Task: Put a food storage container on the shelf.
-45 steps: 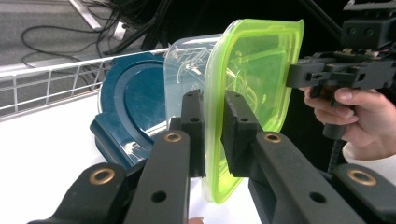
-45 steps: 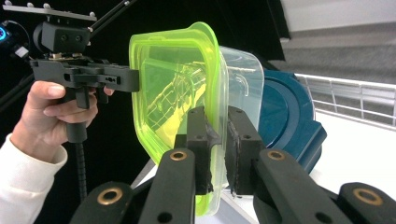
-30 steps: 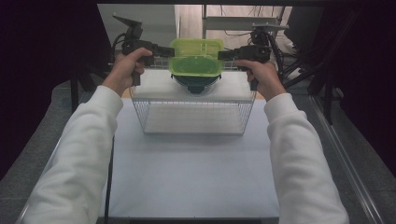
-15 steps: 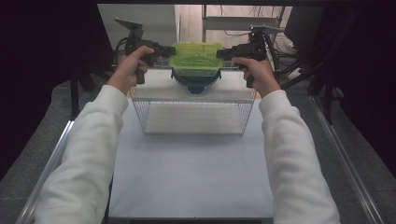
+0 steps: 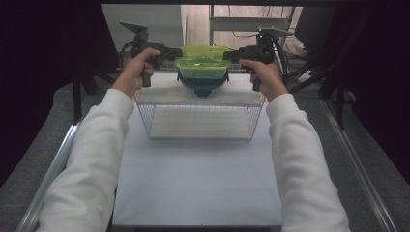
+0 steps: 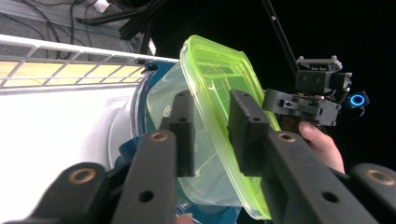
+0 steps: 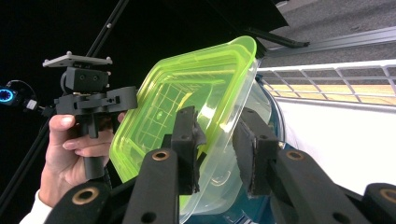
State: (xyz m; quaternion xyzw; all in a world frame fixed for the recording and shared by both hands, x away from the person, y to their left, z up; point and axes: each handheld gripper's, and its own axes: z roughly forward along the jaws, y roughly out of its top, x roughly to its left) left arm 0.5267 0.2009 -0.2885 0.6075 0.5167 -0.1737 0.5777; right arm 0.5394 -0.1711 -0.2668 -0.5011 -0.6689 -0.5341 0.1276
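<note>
Lying low in the frame, a white table (image 5: 193, 179) is seen, then a wire basket (image 5: 200, 121). At upper centre, the green lidded container (image 5: 202, 60) is set on a teal bowl (image 5: 203, 84); its rim sits between the just-opened, loosened jaws of the left gripper (image 5: 170, 52) and right gripper (image 5: 233, 54).

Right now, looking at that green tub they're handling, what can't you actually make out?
- High view: the dark teal thing under the green-lidded tub is mostly covered by the tub.
- Left gripper view: whether the left tool presses the rim; the pads stand beside it.
- Right gripper view: the same for the right tool.
</note>
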